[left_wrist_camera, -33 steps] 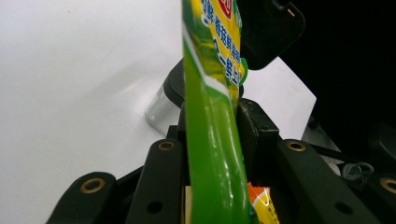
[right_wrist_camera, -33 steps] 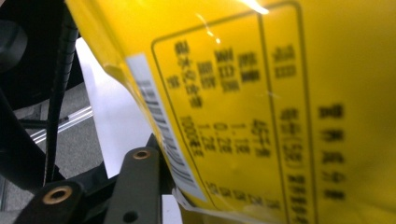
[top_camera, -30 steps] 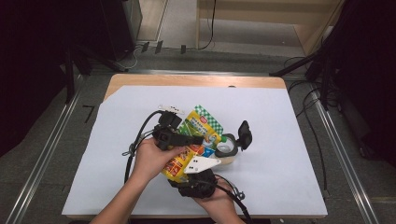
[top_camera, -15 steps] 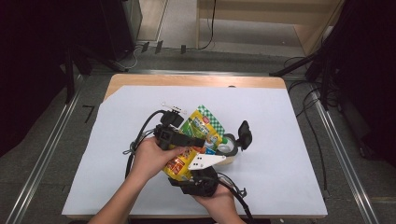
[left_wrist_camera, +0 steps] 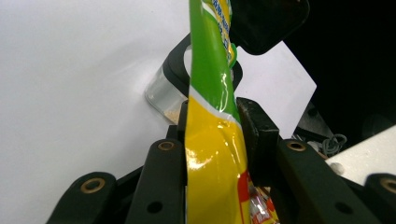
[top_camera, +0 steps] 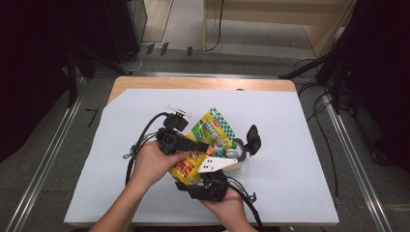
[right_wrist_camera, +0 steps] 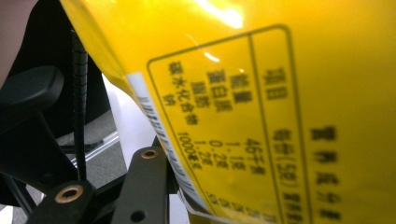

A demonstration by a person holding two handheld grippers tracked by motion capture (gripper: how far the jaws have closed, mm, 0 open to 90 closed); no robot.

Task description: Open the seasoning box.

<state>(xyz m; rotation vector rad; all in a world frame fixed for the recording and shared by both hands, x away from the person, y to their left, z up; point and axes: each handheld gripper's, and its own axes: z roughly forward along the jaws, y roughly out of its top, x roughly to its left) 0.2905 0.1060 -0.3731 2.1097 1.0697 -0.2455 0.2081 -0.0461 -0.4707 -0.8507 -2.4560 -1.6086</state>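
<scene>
Glossy green-and-yellow plastic snack pouch [top_camera: 205, 140] at the centre of the worktop [top_camera: 300, 145], raised and tilted, green checked top edge pointing away from the person, yellow lower end between the two hands.

Left gripper [top_camera: 193, 146], black, entering from the left side of the pouch; seen from its own camera [left_wrist_camera: 212, 126], jaws narrowed onto the pouch [left_wrist_camera: 212, 154], one black pad pressed against each face of the foil, with the pouch edge-on and upright between them. Jaws just closing a little on the pouch.

Right gripper [top_camera: 212, 166], black with a white three-cornered plate on top, coming up from the near edge beneath the pouch's yellow end. From its own camera, yellow back panel of the pouch [right_wrist_camera: 261, 107] with a printed table and a barcode directly in front of the lens; one black jaw visible at lower left just beside the foil, the other hidden behind it; contact of the pads with the pouch not discernible, grip impossible to tell.

Small clear jar [top_camera: 235, 152] on the worktop just beyond the pouch, with a hinged black lid [top_camera: 253, 139] standing open; also seen past the left gripper [left_wrist_camera: 161, 93].

Worktop covered with a white sheet; wooden edge exposed at the far side.
</scene>
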